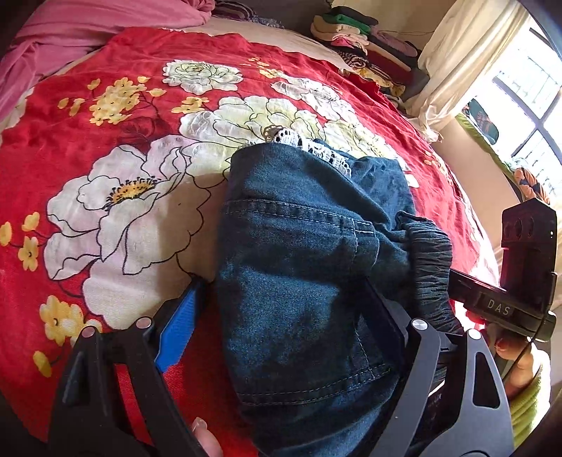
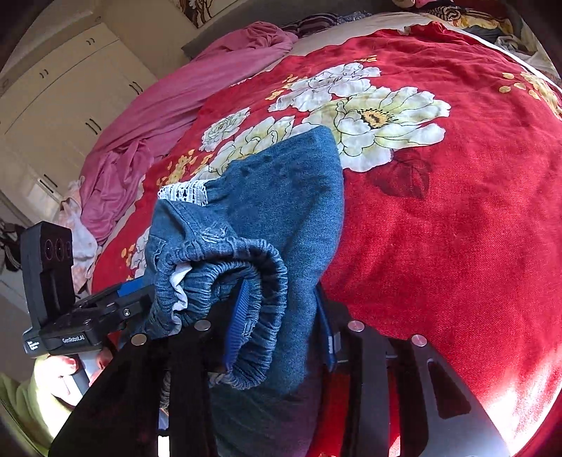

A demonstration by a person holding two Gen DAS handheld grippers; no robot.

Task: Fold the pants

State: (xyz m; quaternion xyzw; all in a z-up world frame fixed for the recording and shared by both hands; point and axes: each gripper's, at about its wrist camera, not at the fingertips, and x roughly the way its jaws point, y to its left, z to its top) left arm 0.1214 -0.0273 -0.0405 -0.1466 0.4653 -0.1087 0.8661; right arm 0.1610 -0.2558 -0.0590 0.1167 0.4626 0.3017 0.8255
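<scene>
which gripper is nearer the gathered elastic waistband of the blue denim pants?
Right. The right gripper has its jaws around the waistband itself; the left gripper straddles the denim seat panel beside it.

A pair of pants [image 1: 302, 246] lies bunched on a bedspread [image 1: 116, 197] that covers the bed, its lace-edged cuffs at the far end and its gathered waistband [image 2: 246, 281] nearest the cameras. The left tool [image 1: 281, 316] straddles the near part of the pants, one finger on each side of the cloth. The right tool [image 2: 281, 323] sits at the waistband, which lies between its fingers. A crumpled sheet [image 1: 70, 31] lies along the bed's far left edge. A stack of folded clothes [image 1: 368, 45] sits beyond the bed at far right, beside a curtain [image 1: 467, 63] and a window [image 1: 534, 116]. Cupboards [image 2: 63, 95] stand beyond the sheet.
</scene>
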